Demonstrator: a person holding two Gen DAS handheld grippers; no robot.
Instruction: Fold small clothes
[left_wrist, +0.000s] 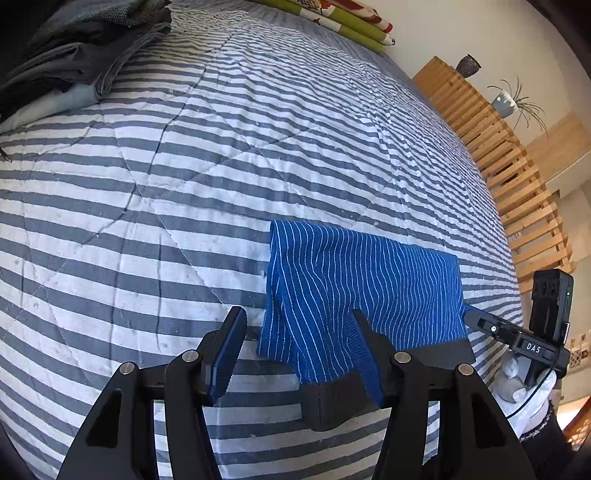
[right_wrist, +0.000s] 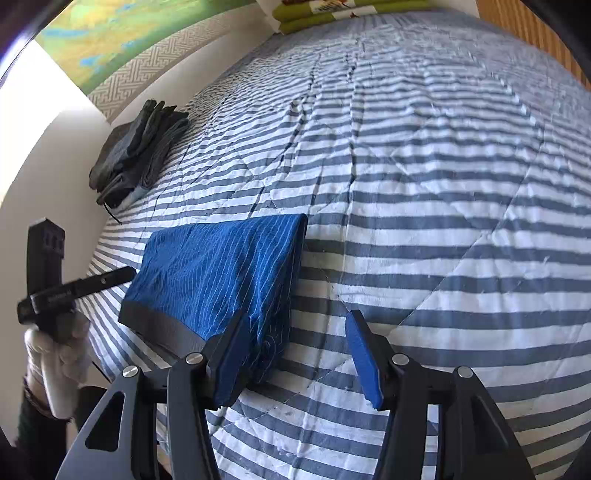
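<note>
The left gripper (left_wrist: 295, 343) stood with its jaws apart, the pads pressing on nothing. A loose corner of the blue shorts (left_wrist: 354, 291) lay in the gap, draped by the right finger (left_wrist: 369, 354). The right gripper (right_wrist: 299, 354) was likewise open, only striped quilt (right_wrist: 443, 221) between its pads; its left finger (right_wrist: 231, 363) sat at the near edge of the shorts (right_wrist: 221, 273), and whether it touched them was unclear.

The shorts, blue with thin white stripes and a dark waistband (right_wrist: 162, 323), lay folded flat on the quilt (left_wrist: 184, 184), between the two grippers. A white-gloved hand (right_wrist: 59, 365) held the left tool at the garment's far side.

Further off, a pile of dark folded clothes (right_wrist: 136, 151) rested near the bed's edge. Wooden slats (left_wrist: 498, 147) and two pots (left_wrist: 504, 101) stood by the wall.
</note>
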